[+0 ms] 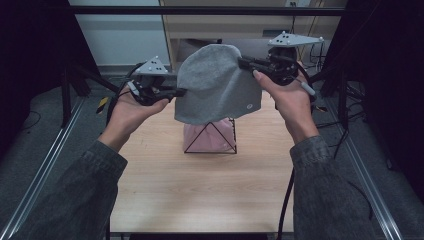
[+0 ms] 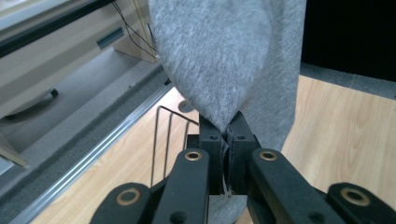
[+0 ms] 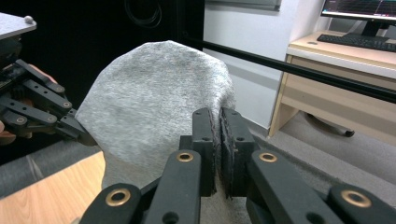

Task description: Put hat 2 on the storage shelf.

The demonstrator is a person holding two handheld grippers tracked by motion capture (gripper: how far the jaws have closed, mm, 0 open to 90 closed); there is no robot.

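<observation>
Grey knit beanie (image 1: 216,82), soft and fleecy, rounded at the crown, with a small pale round tag near its lower right edge. Held up in the upper centre of the high view, stretched between two hand-held grippers above a light wooden table (image 1: 200,180). Crown toward the top of the frame, open hem hanging down and slightly tilted.

Left gripper (image 1: 181,92) at the beanie's left edge in the high view, gripped by the left hand (image 1: 131,107). In the left gripper view, black jaws pressed together at the lower centre, pinching a fold of the grey fabric (image 2: 224,60), with the rest of the cloth rising to fill the upper middle of the frame.

Right gripper (image 1: 246,63) at the beanie's upper right edge in the high view, gripped by the right hand (image 1: 290,100). In the right gripper view, jaws pressed close at the lower centre, clamping the beanie's edge (image 3: 159,93); the grey dome spreads to the left and above the jaws, and the other gripper meets its far edge at the left of the frame.

Directly below the beanie in the high view, a black wire-frame stand (image 1: 210,137) on the table, with pink fabric (image 1: 207,139) inside it. Beanie's hem overlaps the stand's top in that view; contact cannot be told.
</observation>
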